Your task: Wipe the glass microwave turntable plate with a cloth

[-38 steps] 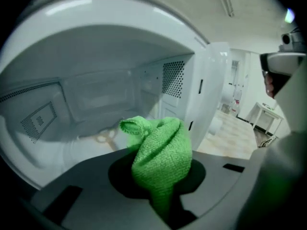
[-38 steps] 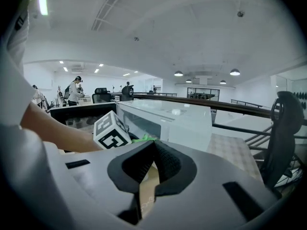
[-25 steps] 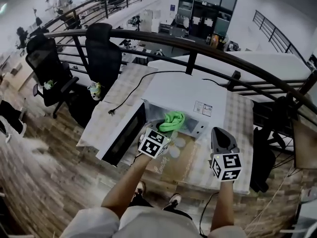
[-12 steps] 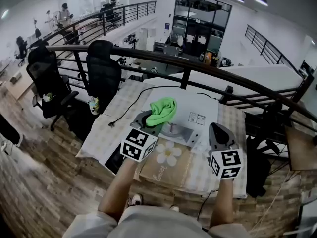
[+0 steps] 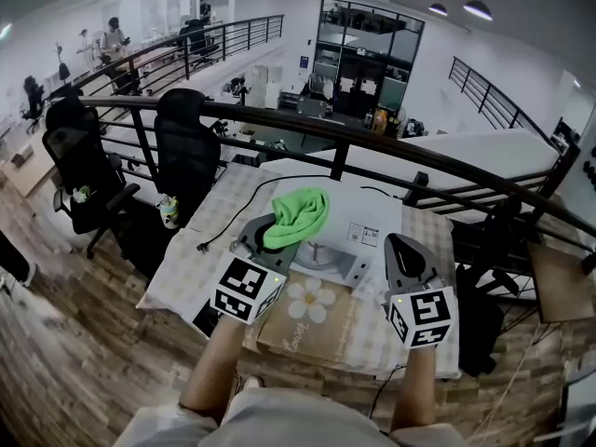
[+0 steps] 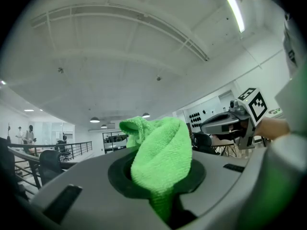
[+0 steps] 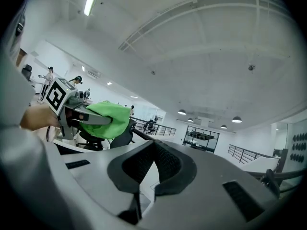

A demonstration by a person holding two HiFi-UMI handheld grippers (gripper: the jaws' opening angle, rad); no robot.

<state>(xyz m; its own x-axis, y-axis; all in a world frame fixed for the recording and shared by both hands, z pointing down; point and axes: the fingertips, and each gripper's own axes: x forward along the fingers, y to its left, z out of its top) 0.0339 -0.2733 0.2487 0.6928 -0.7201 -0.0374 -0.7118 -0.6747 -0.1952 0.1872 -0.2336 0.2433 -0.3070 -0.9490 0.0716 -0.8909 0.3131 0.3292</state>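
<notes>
Head view: left tool's point(image 5: 279, 236) cloth point(image 5: 300, 212) seemingly over microwave point(image 5: 363, 214).

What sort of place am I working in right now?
Likely an open-plan office, on an upper gallery: a black railing runs behind the table, office chairs stand beside it, and people stand among desks farther off. The microwave sits on that table.
</notes>
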